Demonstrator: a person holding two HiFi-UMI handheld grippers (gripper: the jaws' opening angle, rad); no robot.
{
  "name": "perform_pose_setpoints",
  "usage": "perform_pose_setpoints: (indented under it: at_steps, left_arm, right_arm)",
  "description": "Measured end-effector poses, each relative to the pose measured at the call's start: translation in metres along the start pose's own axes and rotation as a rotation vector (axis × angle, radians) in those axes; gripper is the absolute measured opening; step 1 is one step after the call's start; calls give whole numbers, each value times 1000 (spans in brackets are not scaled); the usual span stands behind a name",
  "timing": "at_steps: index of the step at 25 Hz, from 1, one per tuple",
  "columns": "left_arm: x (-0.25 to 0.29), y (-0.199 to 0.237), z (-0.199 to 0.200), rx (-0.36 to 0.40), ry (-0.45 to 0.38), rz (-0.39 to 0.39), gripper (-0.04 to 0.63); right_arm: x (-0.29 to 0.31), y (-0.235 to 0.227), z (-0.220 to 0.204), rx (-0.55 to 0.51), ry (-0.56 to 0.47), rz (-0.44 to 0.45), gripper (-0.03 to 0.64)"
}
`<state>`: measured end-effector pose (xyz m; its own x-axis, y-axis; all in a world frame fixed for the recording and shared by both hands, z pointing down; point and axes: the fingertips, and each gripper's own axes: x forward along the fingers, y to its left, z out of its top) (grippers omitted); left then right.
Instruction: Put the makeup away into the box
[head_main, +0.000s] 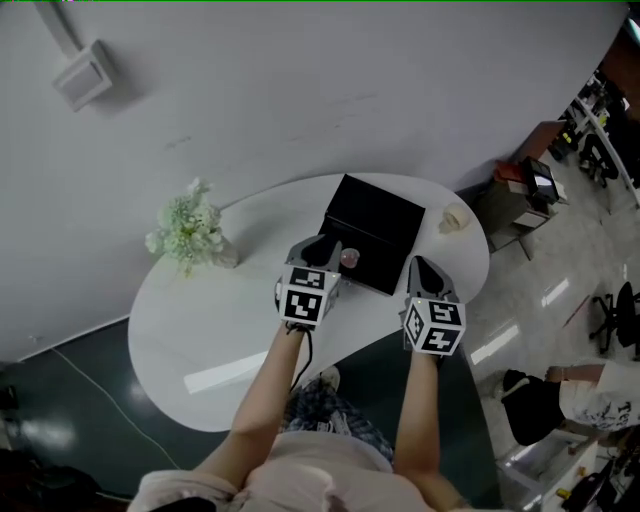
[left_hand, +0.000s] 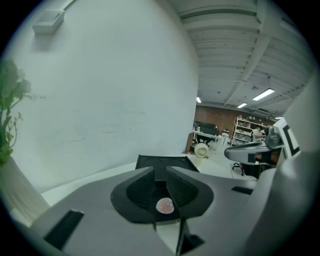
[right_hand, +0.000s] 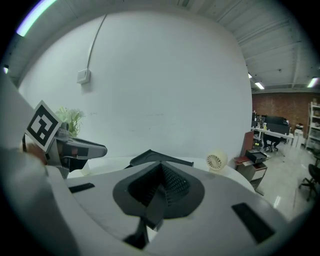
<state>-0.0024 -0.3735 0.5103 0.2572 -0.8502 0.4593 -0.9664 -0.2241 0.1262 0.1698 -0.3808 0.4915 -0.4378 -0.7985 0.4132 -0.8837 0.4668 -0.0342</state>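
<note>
We are holding a small round pale-pink makeup piece (left_hand: 164, 205) between the jaws of the left gripper (left_hand: 160, 170). These jaws are standing narrow and seem to be pressing on it from both sides, and it is sitting low between the ribbed pads rather than out at the tips. The piece is looking round, so we are making out no long axis to line up. The relation that matters for the coming move is the open black rectangular box (head_main: 385, 215) on the white oval bench (head_main: 220, 310). In the left gripper view it is lying straight ahead of the left jaws at 12 o'clock. In the head view the pink piece is hovering at the box's near edge, just short of the inside. The left hand is therefore the nearer one and is already carrying the load. The right gripper (right_hand: 160, 167) is waiting at about 4 o'clock from the box with its jaws pressed together on nothing. The box's inside is showing only as dark, and we cannot tell whether anything is lying in it yet. We are judging that the next move is a short carry forward to 12 o'clock, over the rim and into the box.
</note>
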Motion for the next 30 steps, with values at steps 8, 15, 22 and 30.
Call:
perform_pose_setpoints:
  at_steps: [8, 15, 22, 30]
  left_arm:
    - [-76, -5, 55, 62, -230, 31, 32]
    - [-129, 6, 81, 87, -316, 62, 26]
    - [-151, 10, 86, 97, -342, 55, 26]
    - [-157, 18, 80, 85, -331, 61, 26]
  right_arm:
    - [-70, -16, 46, -1, -191, -75, 17]
    - [-118, -30, 71, 12, -302, -136, 15]
    - [-142, -40, 80, 4, -350, -195, 15]
    - [-148, -43, 76, -2, -339, -216, 14]
